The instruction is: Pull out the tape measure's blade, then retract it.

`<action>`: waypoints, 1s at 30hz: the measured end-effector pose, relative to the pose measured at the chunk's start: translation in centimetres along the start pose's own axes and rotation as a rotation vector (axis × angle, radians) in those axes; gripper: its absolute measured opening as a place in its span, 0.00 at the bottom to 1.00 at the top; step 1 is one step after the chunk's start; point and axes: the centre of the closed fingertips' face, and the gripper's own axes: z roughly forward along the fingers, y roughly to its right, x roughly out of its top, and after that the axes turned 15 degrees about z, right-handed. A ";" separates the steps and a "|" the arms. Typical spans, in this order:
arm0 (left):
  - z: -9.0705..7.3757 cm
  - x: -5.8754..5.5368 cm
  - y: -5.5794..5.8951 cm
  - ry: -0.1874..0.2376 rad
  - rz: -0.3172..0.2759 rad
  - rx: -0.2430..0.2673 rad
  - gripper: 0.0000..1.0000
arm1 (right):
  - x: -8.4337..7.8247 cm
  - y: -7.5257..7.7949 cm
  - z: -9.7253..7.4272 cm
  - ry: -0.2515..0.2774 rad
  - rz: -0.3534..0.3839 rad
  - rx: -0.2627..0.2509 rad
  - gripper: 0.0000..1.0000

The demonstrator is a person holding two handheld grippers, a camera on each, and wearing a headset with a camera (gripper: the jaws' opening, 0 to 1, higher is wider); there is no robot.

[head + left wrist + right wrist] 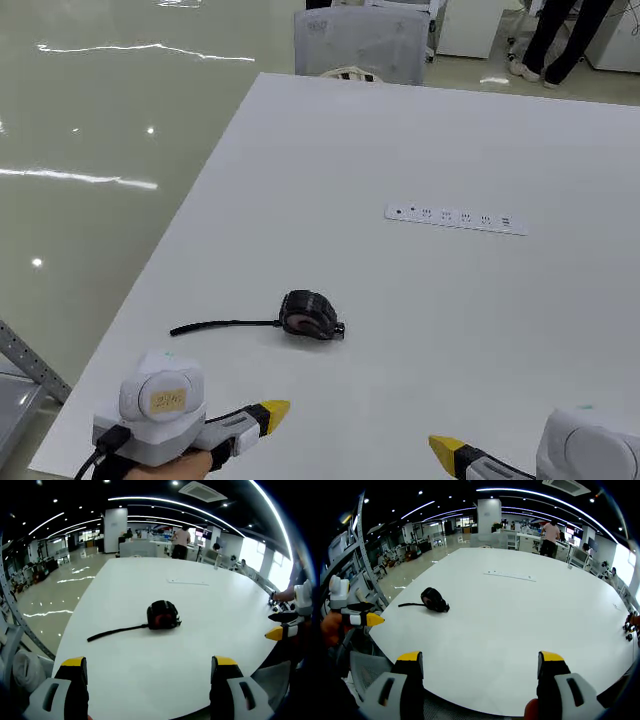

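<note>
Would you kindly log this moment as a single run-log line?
phase: pre-grasp | tape measure: on table, untouched, black strap trailing | left claw: open | right claw: open

The head view looks down and forward over the white counter (400,150) from its near edge. Both gripper views sit low at that edge, facing across; the left is nearer the black rounded tape measure (310,315), shared by all three.
</note>
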 end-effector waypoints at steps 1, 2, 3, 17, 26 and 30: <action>0.0 0.0 0.0 0.000 -0.001 -0.001 1.00 | 0.0 0.0 0.0 -0.001 0.000 0.000 0.98; 0.1 0.0 0.0 -0.001 -0.001 -0.001 1.00 | -0.1 0.0 0.0 -0.002 0.000 0.000 0.98; 0.1 0.0 0.0 -0.002 0.001 -0.001 1.00 | -0.1 0.0 0.0 -0.003 0.000 0.000 0.98; 0.5 -0.1 0.2 -0.005 0.004 -0.008 1.00 | 0.0 0.0 0.4 -0.010 -0.013 0.003 0.97; 1.0 0.1 0.1 -0.006 0.005 -0.018 1.00 | 0.0 0.0 1.0 -0.019 -0.024 0.004 0.96; 1.3 0.1 0.0 -0.007 0.007 -0.019 1.00 | 0.1 -0.1 1.3 -0.023 -0.029 0.006 0.96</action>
